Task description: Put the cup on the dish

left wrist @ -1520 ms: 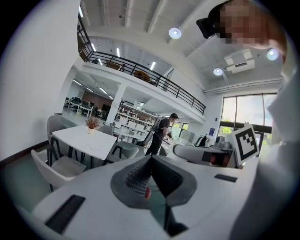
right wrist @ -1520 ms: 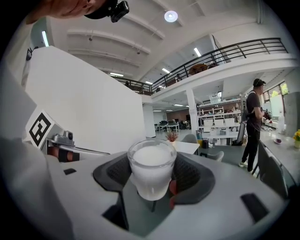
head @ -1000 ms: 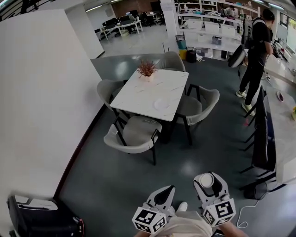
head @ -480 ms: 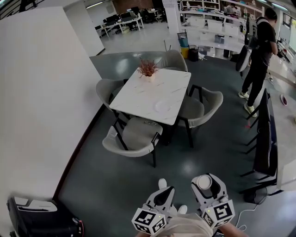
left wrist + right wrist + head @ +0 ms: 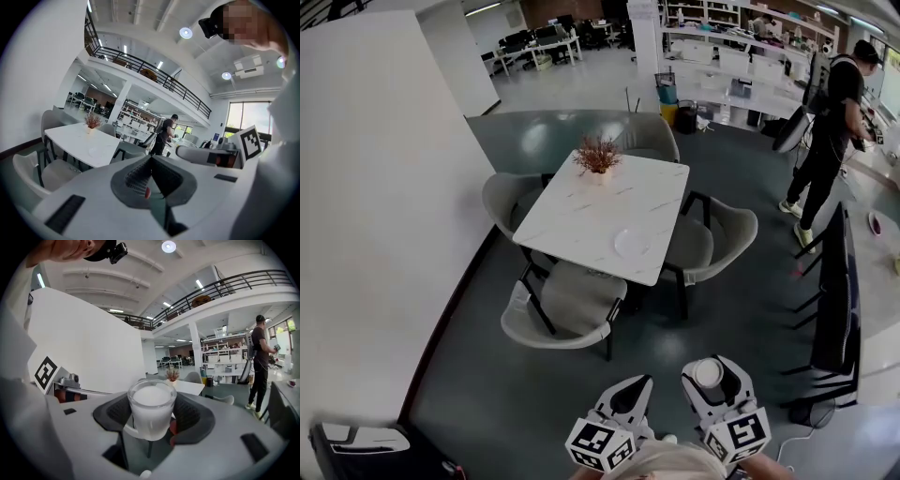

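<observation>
**benchrat:** so what's sitting on your left?

**me:** A big white wall point(image 5: 366, 187) is taking up that whole side. Next to it a grey chair point(image 5: 558, 302) is tucking in at the near edge of the white marble surface point(image 5: 581, 211). A little reddish plant point(image 5: 597, 156) is standing at the far end of it.

**benchrat:** and the dish?

**me:** The dish point(image 5: 630, 243) is lying flat near the surface's near right edge, with nothing on it. More grey chairs are ringing the other sides.

**benchrat:** what are your hands doing?

**me:** I'm holding both low in front of me, over the dark floor and well apart from the surface. My left gripper point(image 5: 630, 394) is carrying nothing. In the left gripper view its jaws are pressing together.

**benchrat:** and the cup?

**me:** My right gripper point(image 5: 712, 386) is clamping the cup point(image 5: 151, 409) between its ribbed pads point(image 5: 190, 414). It's a frosted whitish cup, it's standing upright, and its handle is pointing back toward the camera side. So it's nowhere near the dish, with open floor and a chair lying between them.

**benchrat:** anyone else around?

**me:** A person in dark clothes point(image 5: 832, 122) is standing far off to the right by some counters, facing away from me.
</observation>
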{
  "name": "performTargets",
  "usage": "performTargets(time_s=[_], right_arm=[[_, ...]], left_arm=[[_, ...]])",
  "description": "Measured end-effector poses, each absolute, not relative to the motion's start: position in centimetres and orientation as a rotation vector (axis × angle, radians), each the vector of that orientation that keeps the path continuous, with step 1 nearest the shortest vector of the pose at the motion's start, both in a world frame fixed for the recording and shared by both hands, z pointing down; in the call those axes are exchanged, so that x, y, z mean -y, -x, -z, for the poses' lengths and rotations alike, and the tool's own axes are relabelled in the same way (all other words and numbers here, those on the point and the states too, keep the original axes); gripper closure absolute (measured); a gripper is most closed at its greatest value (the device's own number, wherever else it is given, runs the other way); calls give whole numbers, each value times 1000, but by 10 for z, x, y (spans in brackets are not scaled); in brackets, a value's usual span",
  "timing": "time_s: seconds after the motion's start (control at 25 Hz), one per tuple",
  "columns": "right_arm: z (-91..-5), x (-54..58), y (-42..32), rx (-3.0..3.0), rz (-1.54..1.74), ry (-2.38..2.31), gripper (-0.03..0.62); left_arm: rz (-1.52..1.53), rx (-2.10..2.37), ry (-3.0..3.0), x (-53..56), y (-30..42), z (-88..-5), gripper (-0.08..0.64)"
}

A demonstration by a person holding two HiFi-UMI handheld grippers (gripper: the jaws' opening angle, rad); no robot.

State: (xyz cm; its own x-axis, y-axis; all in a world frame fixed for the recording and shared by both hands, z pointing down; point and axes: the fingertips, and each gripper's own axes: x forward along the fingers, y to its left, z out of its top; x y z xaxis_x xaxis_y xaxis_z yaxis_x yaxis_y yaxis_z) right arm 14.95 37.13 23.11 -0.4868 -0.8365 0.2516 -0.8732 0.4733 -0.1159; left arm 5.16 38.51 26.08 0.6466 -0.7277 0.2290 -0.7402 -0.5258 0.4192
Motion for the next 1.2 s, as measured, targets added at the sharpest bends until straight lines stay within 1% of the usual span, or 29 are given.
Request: performTargets(time_s=[0.32,0.64,0.88,1.2], right_arm=[[-225,-292,-108,2518,-352,-1556,325],[-224,-247,-56,2498,-299,-1569,325],[-221,-235,-49,2457,-297,-1578,325],[-228,-206,-49,2470,-312,-1540,325]], left_arm=[[-37,1126,-2401,-308,2,-254,555],[-11,1127,-2359,-268,65,-269,555],[0,1101,-2352,-252,80,-271,555],[-3,1100,-2319,-235,73,-280,555]])
